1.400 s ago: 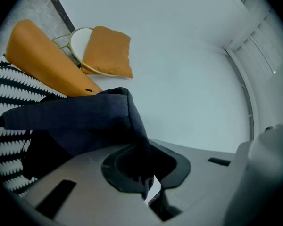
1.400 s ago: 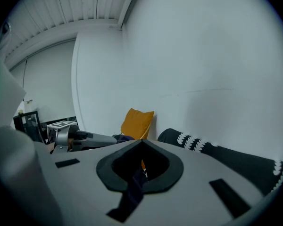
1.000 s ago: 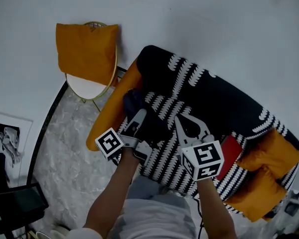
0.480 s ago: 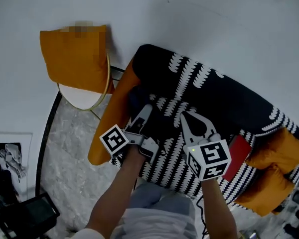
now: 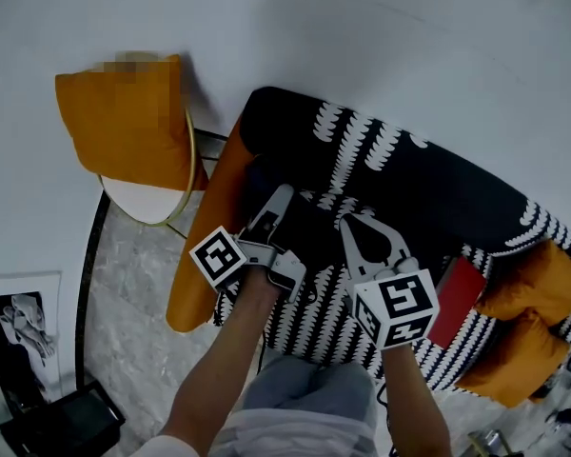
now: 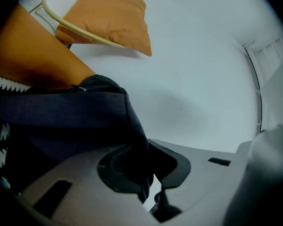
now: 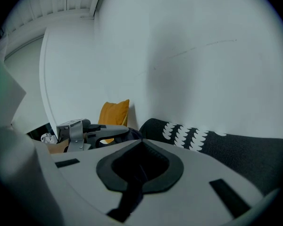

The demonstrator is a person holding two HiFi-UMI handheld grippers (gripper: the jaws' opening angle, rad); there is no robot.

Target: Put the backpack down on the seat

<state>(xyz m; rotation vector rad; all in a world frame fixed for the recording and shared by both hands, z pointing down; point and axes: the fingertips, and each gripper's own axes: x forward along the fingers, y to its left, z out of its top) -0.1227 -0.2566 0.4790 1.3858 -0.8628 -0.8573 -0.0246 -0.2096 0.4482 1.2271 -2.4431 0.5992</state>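
Note:
A dark backpack (image 5: 303,234) lies on the black-and-white patterned sofa seat (image 5: 316,324), close to the orange armrest (image 5: 202,255). My left gripper (image 5: 282,196) is over its left side, shut on a dark strap of the backpack (image 6: 61,111) that runs between the pads (image 6: 127,171). My right gripper (image 5: 346,223) points at the bag's right side with its jaws together. In the right gripper view, dark fabric fills the space between its pads (image 7: 139,166). The left gripper (image 7: 96,132) also shows there, to the left.
The sofa's dark backrest (image 5: 428,184) stands against a white wall. An orange cushion (image 5: 124,122) rests on a round gold-framed chair (image 5: 150,203) to the left. Orange cushions (image 5: 528,298) and a red flat thing (image 5: 462,298) lie at the seat's right end.
Both grippers and the backpack keep nearly the same place on the seat. The head view has drifted, so the chair and cushion now sit further left.

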